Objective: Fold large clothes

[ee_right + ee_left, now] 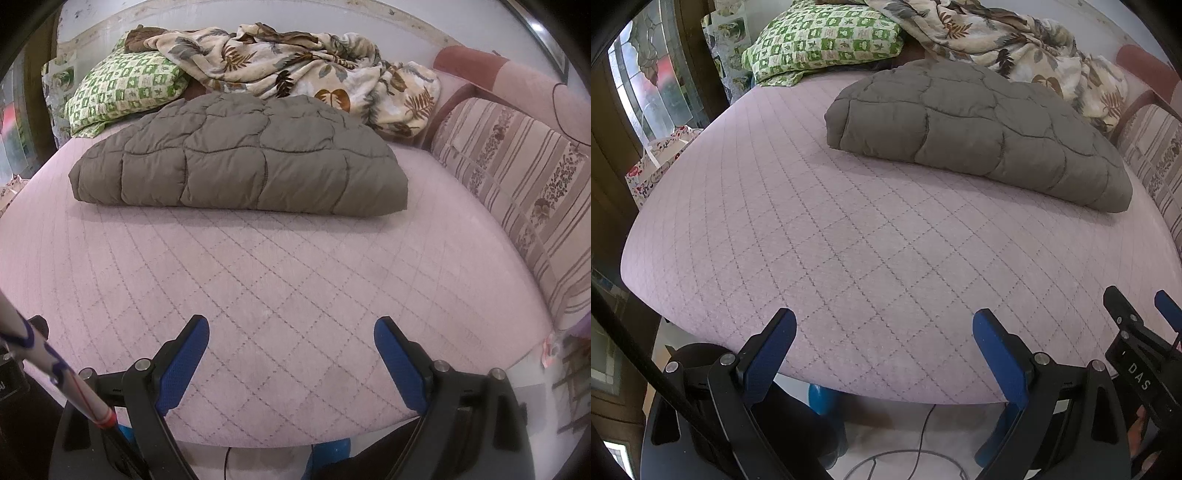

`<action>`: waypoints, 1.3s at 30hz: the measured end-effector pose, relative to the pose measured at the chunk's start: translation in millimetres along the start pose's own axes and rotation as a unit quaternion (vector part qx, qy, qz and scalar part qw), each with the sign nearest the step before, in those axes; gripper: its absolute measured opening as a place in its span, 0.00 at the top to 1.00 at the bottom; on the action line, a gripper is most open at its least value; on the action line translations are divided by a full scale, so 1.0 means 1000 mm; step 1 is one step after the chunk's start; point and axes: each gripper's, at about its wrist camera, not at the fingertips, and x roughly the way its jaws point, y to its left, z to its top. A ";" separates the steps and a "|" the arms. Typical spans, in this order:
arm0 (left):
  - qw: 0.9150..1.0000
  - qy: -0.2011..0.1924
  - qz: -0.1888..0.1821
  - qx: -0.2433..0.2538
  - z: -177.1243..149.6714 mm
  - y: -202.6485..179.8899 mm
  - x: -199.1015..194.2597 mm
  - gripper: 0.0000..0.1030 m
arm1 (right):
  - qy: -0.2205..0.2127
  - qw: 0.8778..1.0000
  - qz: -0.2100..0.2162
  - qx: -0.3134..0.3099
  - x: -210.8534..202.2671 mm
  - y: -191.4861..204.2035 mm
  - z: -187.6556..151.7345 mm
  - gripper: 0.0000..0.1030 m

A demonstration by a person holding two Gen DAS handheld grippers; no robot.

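A grey-brown quilted padded garment [979, 133] lies folded into a thick bundle on the far part of the pink quilted bed [849, 258]. It also shows in the right wrist view [243, 158], lying across the bed [295, 277]. My left gripper [884, 325] is open and empty, hovering over the bed's near edge, well short of the bundle. My right gripper [291, 332] is open and empty too, over the near edge. The right gripper's fingers [1123, 310] show at the right edge of the left wrist view.
A green checked pillow [125, 88] and a crumpled leaf-print blanket [314, 70] lie behind the bundle. A striped cushion [517, 184] lines the bed's right side. A gift bag [657, 162] stands left of the bed. A cable [916, 450] lies on the floor below.
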 end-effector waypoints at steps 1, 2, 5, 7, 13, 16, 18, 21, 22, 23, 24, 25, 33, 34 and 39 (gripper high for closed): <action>1.000 -0.001 0.002 0.002 0.000 0.000 0.000 0.07 | 0.000 1.000 0.000 0.003 0.000 -0.002 0.000 0.09; 1.000 -0.002 0.004 0.003 0.000 -0.001 0.000 0.07 | 0.001 1.000 -0.001 0.005 0.000 -0.003 0.000 0.09; 1.000 -0.007 0.012 0.008 0.000 -0.003 -0.001 0.07 | 0.004 1.000 -0.001 0.013 0.002 -0.007 -0.001 0.09; 1.000 -0.009 0.017 0.010 -0.001 -0.006 -0.001 0.07 | 0.005 1.000 0.000 0.017 0.002 -0.009 -0.003 0.09; 1.000 -0.013 0.023 0.015 -0.002 -0.008 -0.002 0.07 | 0.006 1.000 0.003 0.015 0.002 -0.007 -0.004 0.09; 1.000 -0.010 0.023 0.015 -0.002 -0.008 -0.001 0.07 | 0.004 1.000 0.005 0.014 0.001 -0.006 -0.004 0.09; 1.000 -0.008 0.023 0.015 -0.002 -0.008 0.001 0.07 | 0.001 1.000 0.006 0.013 0.000 -0.005 -0.004 0.09; 1.000 -0.003 0.021 0.015 -0.002 -0.008 0.003 0.07 | -0.003 1.000 0.010 0.012 -0.001 -0.004 -0.004 0.09; 1.000 -0.002 0.021 0.014 -0.002 -0.008 0.004 0.07 | -0.004 1.000 0.010 0.012 -0.002 -0.004 -0.004 0.09; 1.000 -0.001 0.020 0.014 -0.002 -0.008 0.005 0.07 | -0.005 1.000 0.010 0.011 -0.002 -0.003 -0.004 0.09; 1.000 0.000 0.020 0.014 -0.002 -0.008 0.005 0.07 | -0.006 1.000 0.010 0.011 -0.002 -0.003 -0.004 0.09; 1.000 0.001 0.019 0.014 -0.002 -0.008 0.006 0.07 | -0.006 1.000 0.010 0.011 -0.002 -0.002 -0.004 0.09; 1.000 0.010 0.014 0.014 -0.002 -0.007 0.011 0.07 | -0.002 1.000 0.010 0.008 -0.001 0.000 -0.004 0.09; 1.000 0.011 0.013 0.014 -0.002 -0.007 0.011 0.07 | -0.002 1.000 0.010 0.008 -0.001 0.000 -0.004 0.09; 1.000 0.013 0.012 0.013 -0.003 -0.006 0.012 0.07 | -0.002 1.000 0.011 0.007 0.000 0.000 -0.005 0.09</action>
